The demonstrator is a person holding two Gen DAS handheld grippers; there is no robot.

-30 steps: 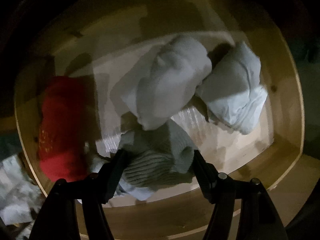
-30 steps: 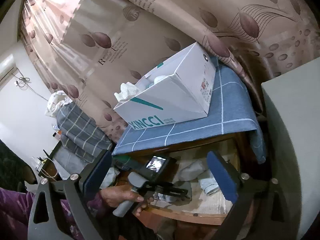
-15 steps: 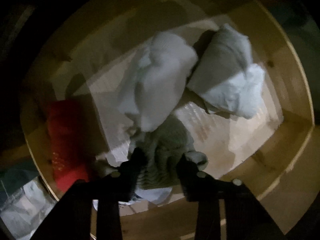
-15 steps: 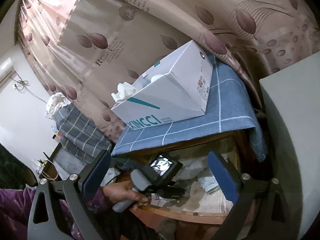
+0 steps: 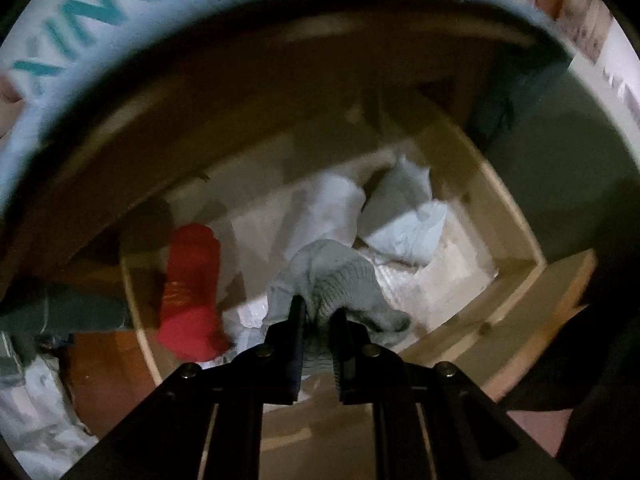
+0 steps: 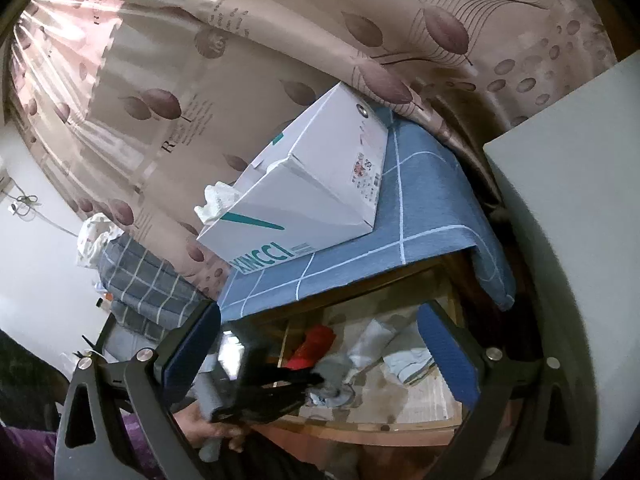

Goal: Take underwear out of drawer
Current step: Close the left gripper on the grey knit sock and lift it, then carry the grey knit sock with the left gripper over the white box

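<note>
One soft, light grey ribbed garment (image 5: 332, 276) — bunched, limp, lower centre — sits pinched between the left gripper (image 5: 318, 320) fingers (image 5: 297, 322), best held mid-bunch — right gripper (image 6: 320, 344) splayed empty.

White carton (image 6: 304, 216), sitting ahead of and above the right hand-held gripper: teal lettering on its front face is reading "XINCCI"; the small print beside it and the end sticker are staying illegible. Same carton (image 5: 100, 12), arching above the left hand-held gripper: blurred "XINC" is showing. Curtain (image 6: 180, 132): a printed word is beginning with "R", the rest unreadable.
</note>
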